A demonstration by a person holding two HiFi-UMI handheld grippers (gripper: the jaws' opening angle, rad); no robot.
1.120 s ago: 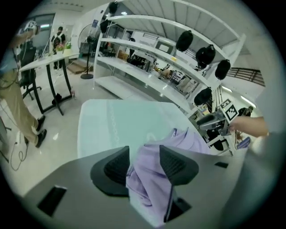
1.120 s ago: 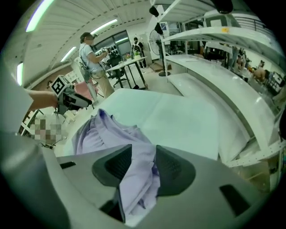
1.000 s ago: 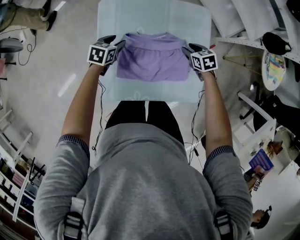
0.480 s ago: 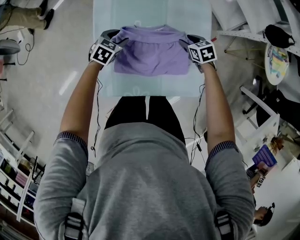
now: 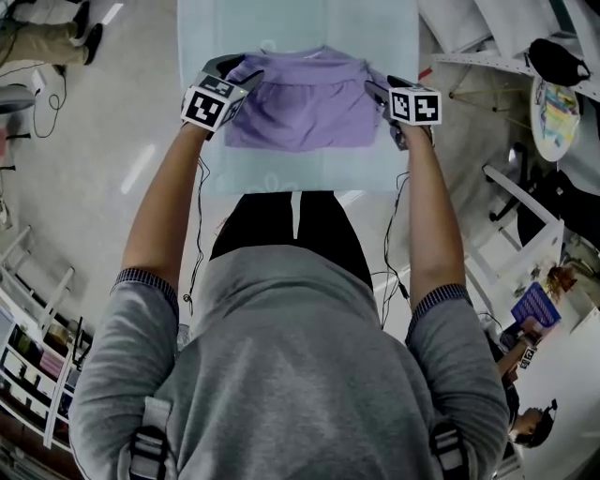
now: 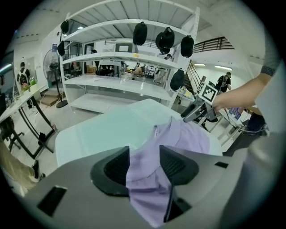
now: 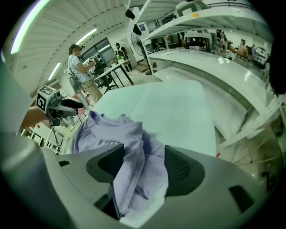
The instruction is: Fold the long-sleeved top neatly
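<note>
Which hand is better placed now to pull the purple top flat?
Probably left: the left gripper pinches the top firmly, while the right gripper has just been opening, the top lying loose between its fingers.

White shelving [image 6: 116,57] — pale glossy floor [image 5: 112,141]

The top [image 5: 302,98] is a plain lilac all over, against a pale mint worktop [image 5: 281,28]. The left tongs [image 5: 232,82] are grey with black ribbed pads [image 6: 117,166], and their cube [image 5: 208,105] wears black-and-white square markers. The person's sweatshirt [image 5: 291,375] is mid grey with dark, finely patterned cuffs [image 5: 145,278], and the trousers [image 5: 281,230] are black. White shelving [image 6: 116,58] carries black bags [image 6: 140,32].
</note>
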